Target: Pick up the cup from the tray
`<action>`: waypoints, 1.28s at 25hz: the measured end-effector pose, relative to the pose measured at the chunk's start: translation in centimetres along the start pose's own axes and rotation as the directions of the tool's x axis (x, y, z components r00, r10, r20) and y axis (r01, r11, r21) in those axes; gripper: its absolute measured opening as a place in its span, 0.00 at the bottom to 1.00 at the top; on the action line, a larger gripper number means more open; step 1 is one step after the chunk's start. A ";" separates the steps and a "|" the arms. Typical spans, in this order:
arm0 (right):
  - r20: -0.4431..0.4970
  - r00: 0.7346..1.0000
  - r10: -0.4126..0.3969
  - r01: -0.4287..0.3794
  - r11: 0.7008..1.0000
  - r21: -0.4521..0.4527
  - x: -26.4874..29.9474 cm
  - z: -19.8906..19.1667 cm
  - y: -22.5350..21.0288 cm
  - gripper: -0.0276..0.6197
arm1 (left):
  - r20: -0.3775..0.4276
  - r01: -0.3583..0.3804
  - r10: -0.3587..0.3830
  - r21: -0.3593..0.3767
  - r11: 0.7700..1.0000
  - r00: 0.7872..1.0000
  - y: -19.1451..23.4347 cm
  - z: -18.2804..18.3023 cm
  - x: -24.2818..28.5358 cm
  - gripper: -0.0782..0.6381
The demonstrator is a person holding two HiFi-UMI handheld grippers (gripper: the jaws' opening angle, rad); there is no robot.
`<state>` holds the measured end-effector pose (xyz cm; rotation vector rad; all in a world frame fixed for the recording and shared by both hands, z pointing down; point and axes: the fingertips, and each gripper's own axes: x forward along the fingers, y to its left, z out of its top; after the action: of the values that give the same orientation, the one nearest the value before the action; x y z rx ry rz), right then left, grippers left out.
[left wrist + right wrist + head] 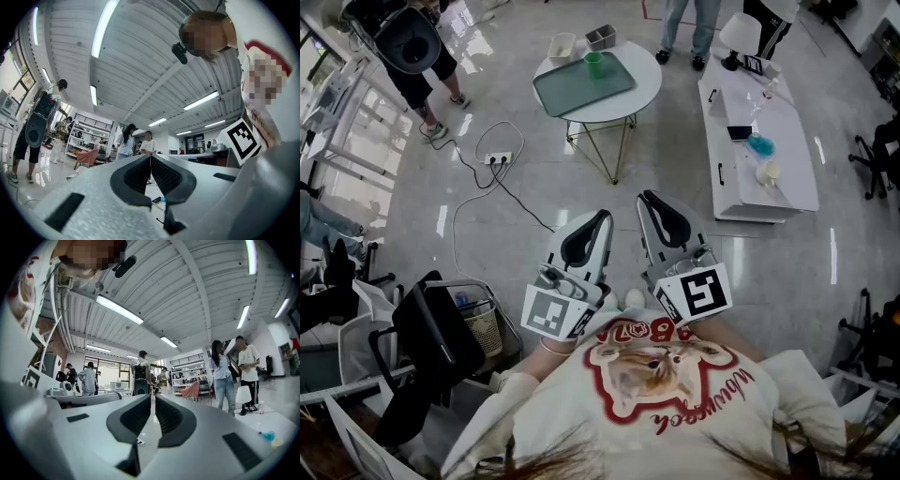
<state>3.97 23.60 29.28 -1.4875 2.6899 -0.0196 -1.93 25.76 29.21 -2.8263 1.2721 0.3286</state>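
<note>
Left tongs [600, 221] and right tongs [650, 201] pressed together, empty; power strip [497, 158] lies near table [643, 84] bearing cup [594, 64]

My head camera looks steeply down — the round table [645, 79] is far off. Both gripper cameras tilt up, sharing the ceiling [140, 61] and two people [126, 143].

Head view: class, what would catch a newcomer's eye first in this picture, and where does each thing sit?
Two white grippers fill the lower middle, the left claw and right claw both shut and empty, side by side just ahead of the person's printed shirt. Far beyond them, at the top, a green cup stands on a grey-green tray on a round white table.
</note>
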 end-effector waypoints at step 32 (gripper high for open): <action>0.000 1.000 0.005 -0.005 1.000 0.026 10.5 -1.5 -6.5 0.12 | -0.025 -0.014 0.013 -0.030 0.999 1.000 8.3 -2.7 8.4 0.13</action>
<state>3.82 11.16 30.46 -1.4737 2.6825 -0.0535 -2.19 13.68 30.70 -2.8564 1.3021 0.3169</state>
